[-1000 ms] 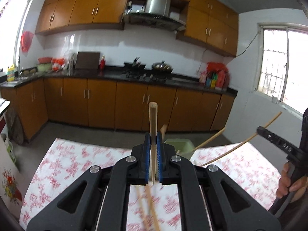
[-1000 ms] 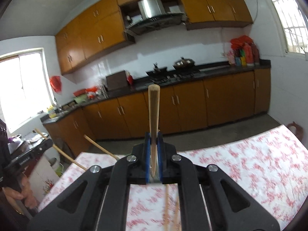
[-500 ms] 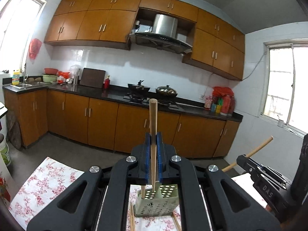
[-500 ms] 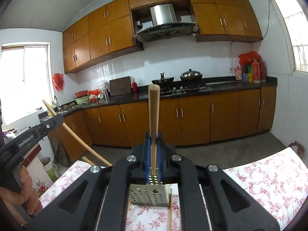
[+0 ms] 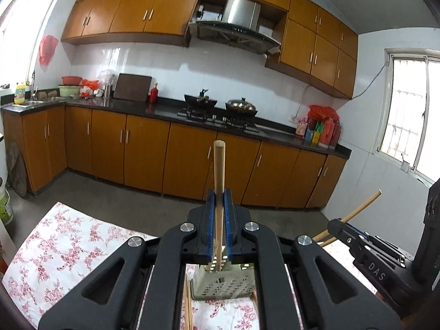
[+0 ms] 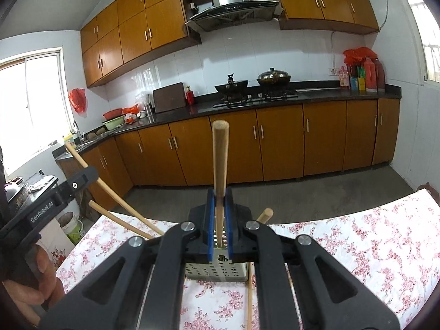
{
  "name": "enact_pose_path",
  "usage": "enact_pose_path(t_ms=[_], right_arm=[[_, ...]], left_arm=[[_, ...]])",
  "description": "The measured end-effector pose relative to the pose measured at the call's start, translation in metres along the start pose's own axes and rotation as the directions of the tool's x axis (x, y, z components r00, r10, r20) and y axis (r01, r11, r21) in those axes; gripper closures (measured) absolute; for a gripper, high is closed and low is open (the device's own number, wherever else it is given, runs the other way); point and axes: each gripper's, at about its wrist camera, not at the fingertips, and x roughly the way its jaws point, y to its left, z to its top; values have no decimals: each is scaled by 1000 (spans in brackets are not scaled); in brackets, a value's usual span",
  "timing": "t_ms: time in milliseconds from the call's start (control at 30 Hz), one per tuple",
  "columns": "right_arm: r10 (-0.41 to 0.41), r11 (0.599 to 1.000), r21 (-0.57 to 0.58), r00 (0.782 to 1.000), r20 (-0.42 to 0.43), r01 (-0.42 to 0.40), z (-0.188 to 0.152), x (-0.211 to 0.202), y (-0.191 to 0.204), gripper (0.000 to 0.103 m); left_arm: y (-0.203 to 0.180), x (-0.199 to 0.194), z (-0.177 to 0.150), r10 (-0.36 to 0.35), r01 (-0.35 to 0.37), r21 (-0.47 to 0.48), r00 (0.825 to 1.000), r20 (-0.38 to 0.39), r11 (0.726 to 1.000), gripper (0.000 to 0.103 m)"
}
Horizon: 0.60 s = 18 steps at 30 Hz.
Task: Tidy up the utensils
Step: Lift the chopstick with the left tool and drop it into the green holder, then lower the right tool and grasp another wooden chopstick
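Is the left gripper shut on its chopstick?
Shut: the left gripper has its blue pads pressed against the chopstick on both sides.

perforated holder [image 6: 214,271] dead ahead, loose chopsticks [image 6: 249,299] flanking it

The left gripper [image 5: 219,220] is clamped on an upright wooden chopstick [image 5: 219,181], whose lower end hangs over a perforated green holder [image 5: 222,286] just below the fingers. To its right, the right gripper [image 5: 341,227] grips another chopstick [image 5: 360,207] tilted up and away, above the floral tablecloth [image 5: 68,244].
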Motion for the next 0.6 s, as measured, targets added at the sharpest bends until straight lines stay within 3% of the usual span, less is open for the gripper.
enact_pose_path(t_ms=[367,500,600], right_arm=[[-50,998,38,997,62,47,-2,-37,-20,85],[-101,993,65,993,67,97,-13,-57,-38,83],[-162,984,78,986,25,160,-34,-65,-59,81]], left_arm=[[6,-23,10,1,0,-23,1000,16,1000,95],[14,-39,6,18,-17,-23,1000,20,1000,94],[26,-48,-5,42,-42,-21,999,2,999,93]])
